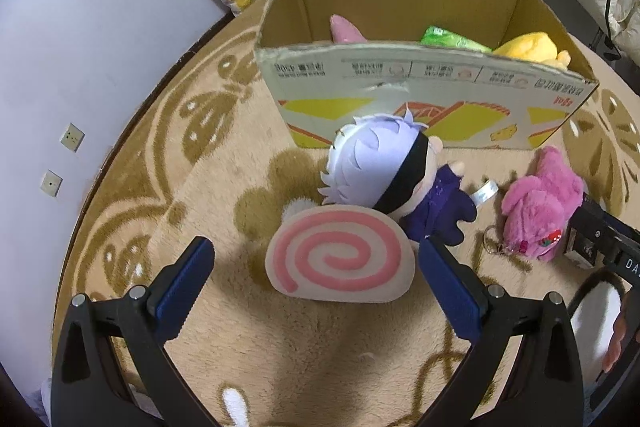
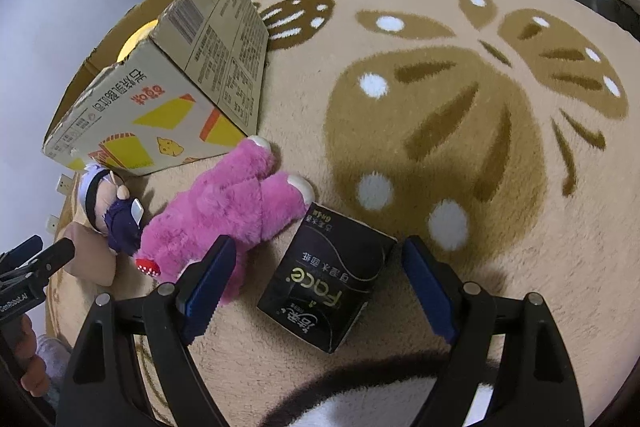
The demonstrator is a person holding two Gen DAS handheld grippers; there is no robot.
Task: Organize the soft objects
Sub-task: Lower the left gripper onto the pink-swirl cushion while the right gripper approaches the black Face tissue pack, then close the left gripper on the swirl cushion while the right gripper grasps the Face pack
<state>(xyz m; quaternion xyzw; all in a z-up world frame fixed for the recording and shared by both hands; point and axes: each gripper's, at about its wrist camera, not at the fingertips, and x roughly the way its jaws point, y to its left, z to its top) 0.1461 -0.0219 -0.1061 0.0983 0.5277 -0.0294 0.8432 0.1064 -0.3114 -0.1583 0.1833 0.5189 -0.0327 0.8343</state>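
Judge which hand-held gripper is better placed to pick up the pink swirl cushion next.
Left. The left hand-held gripper stands open with the swirl cushion between its fingers; the right hand-held gripper is open around the black tissue pack.

The rug (image 2: 460,155) was beige with brown butterflies; the roll cushion (image 1: 340,259) had a pink swirl on cream, the doll (image 1: 384,167) pale lilac hair, the plush (image 2: 232,203) shaggy magenta, the pack (image 2: 328,279) black.

"FACE" printed in pale letters on black tissue pack (image 2: 330,283), seen upside down. "GenRobot.AI" on left gripper (image 2: 16,301) body. Cardboard box (image 2: 120,131) print too inverted to read reliably.
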